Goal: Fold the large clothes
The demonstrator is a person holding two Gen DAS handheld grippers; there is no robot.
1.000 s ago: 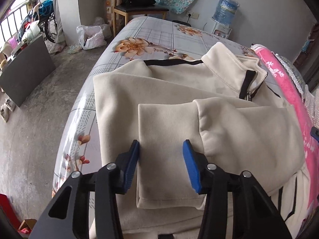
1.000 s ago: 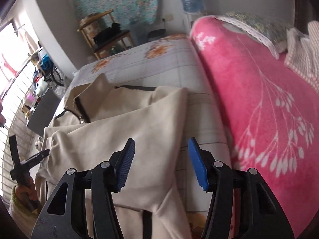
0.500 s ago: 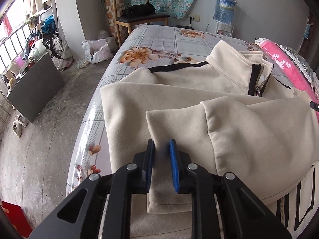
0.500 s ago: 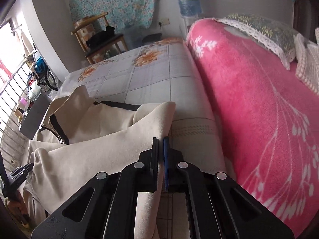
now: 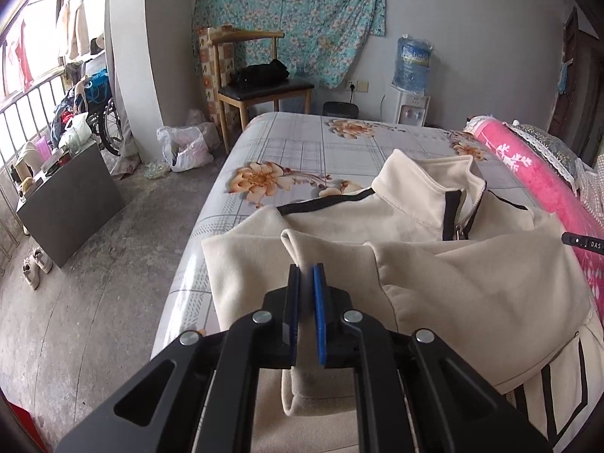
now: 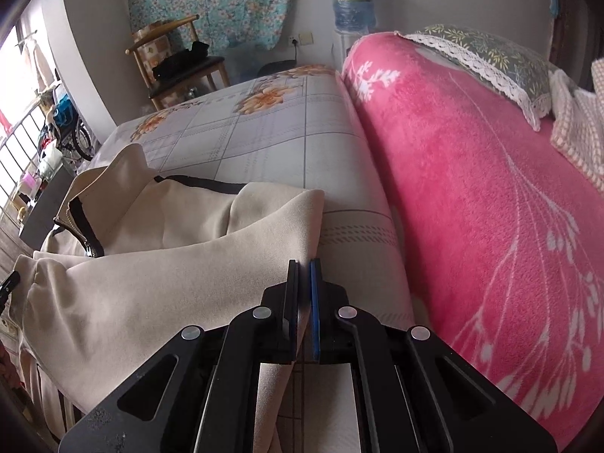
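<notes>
Left gripper [image 5: 306,268]: a second ago its jaws stood wide over the folded sleeve; now they are clamped on a ridge of cream cloth, pinched between the blue pads and pulled up off the layer beneath.
Right gripper [image 6: 304,264]: wide open a second ago, now clenched on the far edge of the jacket, cloth running between the pads.
Jacket [image 5: 472,287]: cream, black trim, lying on the bed with a sleeve folded across its front; the zip collar [image 5: 434,185] stands up beyond the left gripper. The view has drawn in closer to it than a second ago.
Bed sheet [image 5: 302,143]: grey checked, orange flowers, bare beyond the collar.
Pink blanket [image 6: 490,196]: along the right side of the bed, just beside the jacket's gripped edge; a lace-edged pillow [image 6: 487,53] lies on its far end.
Floor [image 5: 94,283]: bare grey concrete left of the bed, with a dark cabinet [image 5: 68,204] and a white plastic bag [image 5: 185,147].
Far wall: wooden chair [image 5: 260,83] with a black bundle on it, a floral cloth [image 5: 294,15] hung behind, a water dispenser [image 5: 411,75] to the right.
</notes>
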